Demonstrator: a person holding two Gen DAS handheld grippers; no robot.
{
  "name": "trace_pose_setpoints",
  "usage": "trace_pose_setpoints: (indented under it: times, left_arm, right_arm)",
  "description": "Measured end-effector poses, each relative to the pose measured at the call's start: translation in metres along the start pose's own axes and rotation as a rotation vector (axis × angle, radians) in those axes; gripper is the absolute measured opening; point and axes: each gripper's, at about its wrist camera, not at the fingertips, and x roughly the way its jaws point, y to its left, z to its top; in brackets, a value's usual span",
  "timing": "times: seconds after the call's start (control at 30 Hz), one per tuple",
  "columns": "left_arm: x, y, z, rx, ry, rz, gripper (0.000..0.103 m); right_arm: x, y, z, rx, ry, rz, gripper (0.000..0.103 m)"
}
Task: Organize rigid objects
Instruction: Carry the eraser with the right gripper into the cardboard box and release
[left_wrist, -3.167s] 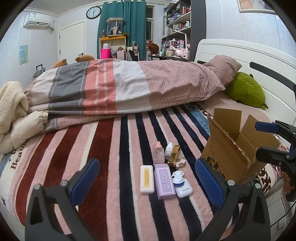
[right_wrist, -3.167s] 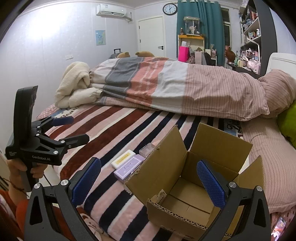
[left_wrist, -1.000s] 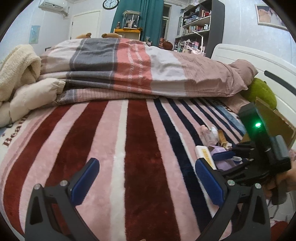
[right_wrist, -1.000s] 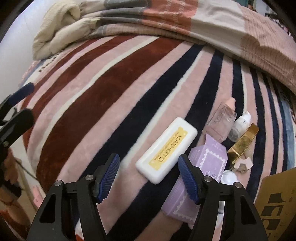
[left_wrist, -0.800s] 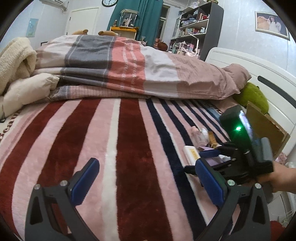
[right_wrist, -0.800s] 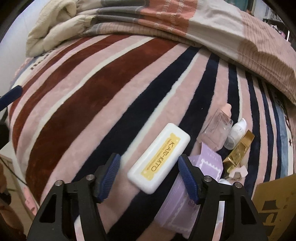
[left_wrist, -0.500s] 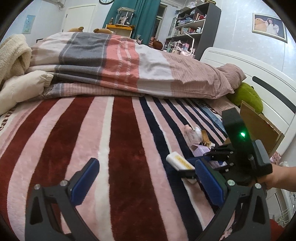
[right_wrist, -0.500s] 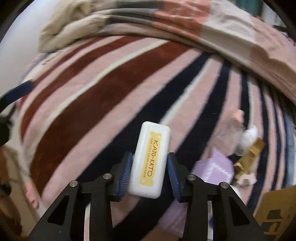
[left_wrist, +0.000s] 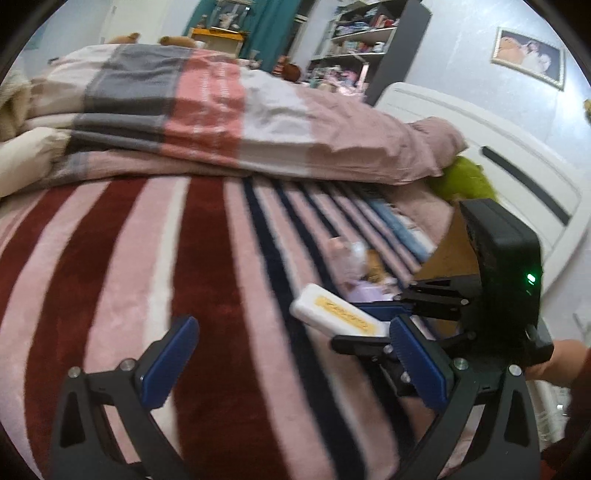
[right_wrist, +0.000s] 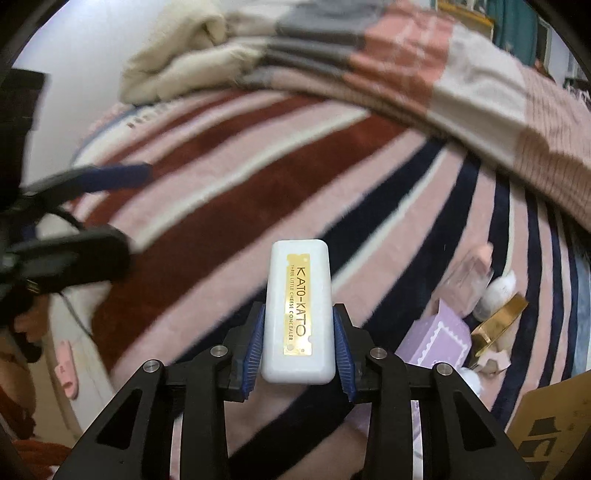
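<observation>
Gripping the white concealer case (right_wrist: 298, 310) w/ our right gripper (right_wrist: 298, 341), blue pads pressed on both long sides near its lower end; gold "KATO-KATO" label faces up, center of the right wrist frame. Case is lifted off the striped blanket (right_wrist: 229, 177), pointing toward frame top. In the left wrist view it sits right of center (left_wrist: 338, 314), held in that gripper (left_wrist: 373, 325).

Lower right of the right wrist frame: purple box (right_wrist: 437, 341), gold tube (right_wrist: 498, 325), pink bottle (right_wrist: 471, 278) and a small white bottle (right_wrist: 498, 288) lie close together on the blanket; cardboard box (right_wrist: 554, 424) corner at bottom right.

Our left gripper (left_wrist: 291, 365) has pads spread wide apart w/ nothing between, bottom of its own frame; also seen blurred at left edge (right_wrist: 92, 206). Folded duvet (left_wrist: 221, 122) across the upper part, green plush (left_wrist: 465, 181) at right.
</observation>
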Motion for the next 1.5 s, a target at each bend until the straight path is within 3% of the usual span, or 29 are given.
trace_pose_setpoints:
  times: [0.13, 0.2, 0.27, 0.37, 0.53, 0.77, 0.97, 1.13, 1.2, 1.27, 1.37, 1.5]
  left_arm:
    - [-0.007, -0.032, 0.023, 0.03, -0.009, -0.081, 0.1]
    - [-0.01, -0.053, 0.036, 0.061, -0.01, -0.112, 0.091]
    - [-0.01, -0.071, 0.048, 0.075, -0.001, -0.143, 0.07]
    - [-0.007, -0.104, 0.066, 0.103, 0.006, -0.201, 0.052]
    - [0.007, -0.158, 0.088, 0.152, 0.016, -0.227, 0.041]
    - [0.057, -0.235, 0.113, 0.248, 0.101, -0.261, 0.041]
    - [0.107, -0.27, 0.113, 0.279, 0.235, -0.29, 0.04]
    - [0.132, -0.283, 0.107, 0.296, 0.336, -0.274, 0.041]
    - [0.134, -0.285, 0.106, 0.312, 0.341, -0.252, 0.049]
    - [0.131, -0.284, 0.106, 0.314, 0.33, -0.25, 0.068]
    - [0.109, -0.277, 0.11, 0.335, 0.265, -0.221, 0.077]
    - [0.07, -0.251, 0.119, 0.326, 0.173, -0.164, 0.082]
  right_arm:
    - [-0.046, 0.01, 0.002, -0.047, -0.121, 0.004, 0.031]
    - [-0.073, 0.013, 0.002, -0.058, -0.181, 0.018, 0.031]
    - [-0.097, 0.014, 0.002, -0.072, -0.233, 0.017, 0.031]
    - [-0.133, 0.009, -0.003, -0.085, -0.303, -0.005, 0.031]
    - [-0.177, -0.025, -0.019, -0.034, -0.369, -0.041, 0.031]
    - [-0.214, -0.089, -0.046, 0.062, -0.367, -0.099, 0.031]
    - [-0.221, -0.141, -0.064, 0.148, -0.237, -0.13, 0.031]
    - [-0.211, -0.16, -0.078, 0.185, -0.108, -0.127, 0.031]
    - [-0.206, -0.162, -0.082, 0.199, -0.067, -0.128, 0.031]
    - [-0.202, -0.165, -0.085, 0.21, -0.033, -0.133, 0.031]
    - [-0.199, -0.168, -0.085, 0.223, -0.002, -0.157, 0.042]
    - [-0.21, -0.153, -0.076, 0.2, -0.056, -0.16, 0.051]
